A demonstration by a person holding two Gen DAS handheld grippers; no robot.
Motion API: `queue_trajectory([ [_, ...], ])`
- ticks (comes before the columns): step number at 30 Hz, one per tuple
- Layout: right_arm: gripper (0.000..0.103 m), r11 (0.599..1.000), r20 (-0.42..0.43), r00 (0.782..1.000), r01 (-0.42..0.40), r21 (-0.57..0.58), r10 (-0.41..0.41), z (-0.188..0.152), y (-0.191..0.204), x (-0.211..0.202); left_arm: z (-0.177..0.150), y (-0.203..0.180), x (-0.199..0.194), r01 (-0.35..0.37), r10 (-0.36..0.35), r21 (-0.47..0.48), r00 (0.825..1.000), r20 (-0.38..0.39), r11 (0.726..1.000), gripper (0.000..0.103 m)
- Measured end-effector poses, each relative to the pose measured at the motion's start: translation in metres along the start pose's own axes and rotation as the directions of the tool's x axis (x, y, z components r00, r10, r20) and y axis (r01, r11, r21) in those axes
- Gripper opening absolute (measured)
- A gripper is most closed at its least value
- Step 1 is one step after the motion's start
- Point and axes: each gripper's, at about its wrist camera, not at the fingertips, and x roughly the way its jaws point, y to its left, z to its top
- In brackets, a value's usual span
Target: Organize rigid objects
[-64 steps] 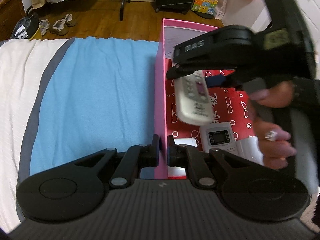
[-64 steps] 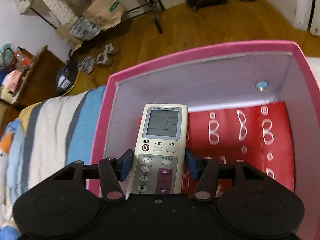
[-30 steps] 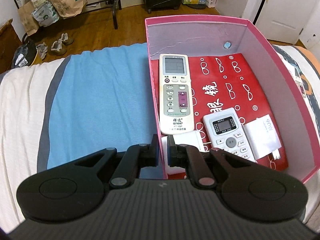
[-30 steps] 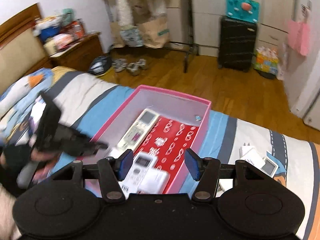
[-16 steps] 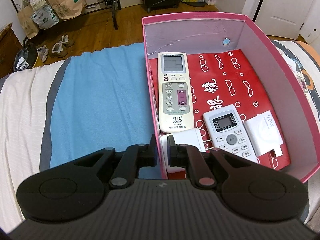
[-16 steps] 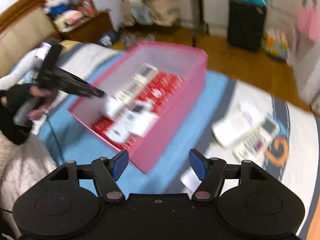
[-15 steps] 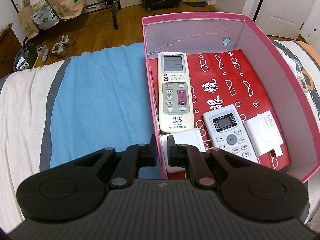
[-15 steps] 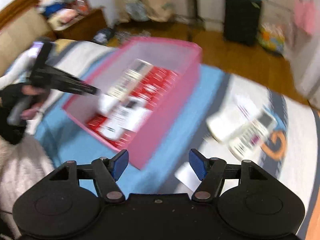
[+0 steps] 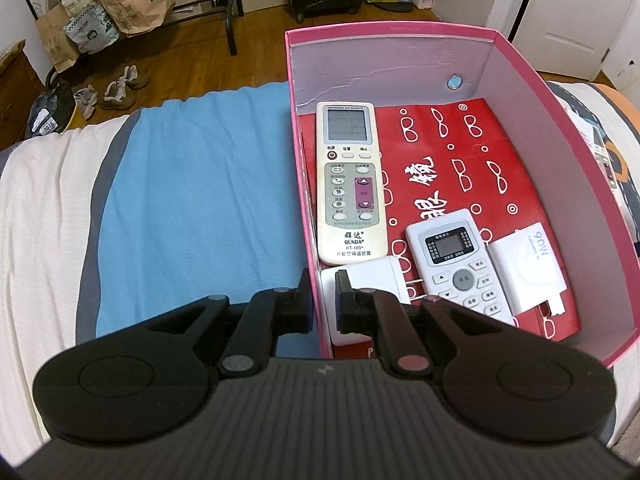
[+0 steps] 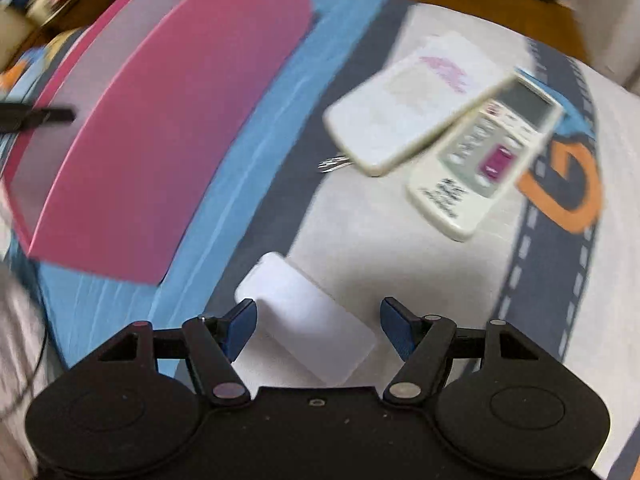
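The bed (image 9: pixel 192 200), spread with a striped blue, grey and white cover, carries everything. My left gripper (image 9: pixel 323 300) is clamped on the near wall of the pink cardboard box (image 9: pixel 400 30), fingers nearly together, one either side, to keep it from sliding. Inside lie a long cream remote control (image 9: pixel 350 184), a small white remote control (image 9: pixel 456 260) and two white chargers. My right gripper (image 10: pixel 318 326) stands open, its fingers having just been widening, either side of a flat white rectangular block (image 10: pixel 308 316) without pressing it. Two more cream remotes (image 10: pixel 452 120) wait at two o'clock, overlapping.
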Motion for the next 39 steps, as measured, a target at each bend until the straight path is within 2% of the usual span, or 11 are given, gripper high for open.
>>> queue_trajectory([
  [3, 0.053, 0.998, 0.004, 1.0, 0.001, -0.069, -0.001, -0.005, 0.013, 0.002, 0.0, -0.001, 0.001, -0.002, 0.002, 0.003, 1.0, -0.001, 1.0, 0.008],
  [5, 0.045, 0.999, 0.021, 1.0, -0.001, -0.051, 0.003, -0.008, 0.015, 0.0, 0.0, -0.001, 0.001, -0.002, 0.002, 0.004, 1.0, -0.001, 1.0, 0.008],
  [7, 0.024, 1.0, 0.049, 0.999, -0.014, -0.016, 0.015, -0.009, 0.013, -0.005, 0.0, -0.001, 0.001, -0.003, 0.003, 0.004, 1.0, -0.001, 1.0, 0.008],
  [10, 0.01, 0.999, 0.07, 0.997, -0.041, 0.013, 0.04, -0.012, 0.013, -0.009, 0.0, -0.001, 0.002, -0.003, 0.003, 0.002, 1.0, -0.003, 1.0, 0.008],
  [14, 0.013, 0.989, 0.009, 0.99, -0.138, -0.043, 0.139, -0.017, 0.027, -0.003, 0.001, -0.002, 0.002, -0.005, 0.005, 0.005, 1.0, -0.005, 1.0, 0.008],
  [18, 0.033, 0.983, 0.0, 0.986, -0.165, -0.082, 0.166, -0.014, 0.035, 0.003, 0.001, -0.002, 0.003, -0.005, 0.005, 0.005, 1.0, -0.006, 1.0, 0.008],
  [24, 0.052, 0.994, 0.033, 0.999, -0.022, -0.106, 0.026, -0.012, 0.034, 0.006, 0.0, -0.002, 0.004, -0.006, 0.006, 0.005, 1.0, -0.01, 1.0, 0.008],
  [28, 0.061, 0.991, 0.0, 0.998, -0.06, -0.123, 0.06, -0.009, 0.033, 0.014, 0.0, -0.002, 0.004, -0.005, 0.005, 0.004, 1.0, -0.01, 1.0, 0.008],
  [31, 0.046, 0.994, 0.018, 0.999, -0.03, -0.102, 0.032, -0.007, 0.034, 0.017, -0.001, -0.002, 0.005, -0.005, 0.005, 0.005, 1.0, -0.01, 1.0, 0.008],
  [35, 0.045, 0.987, 0.13, 0.99, 0.07, -0.144, -0.051, -0.013, 0.059, 0.006, -0.001, -0.001, 0.005, -0.004, 0.004, 0.001, 1.0, -0.015, 1.0, 0.008],
  [39, 0.045, 0.967, 0.244, 0.953, 0.216, -0.136, -0.179, -0.009, 0.073, -0.001, -0.001, -0.001, 0.005, -0.005, 0.005, -0.001, 1.0, -0.015, 1.0, 0.008],
])
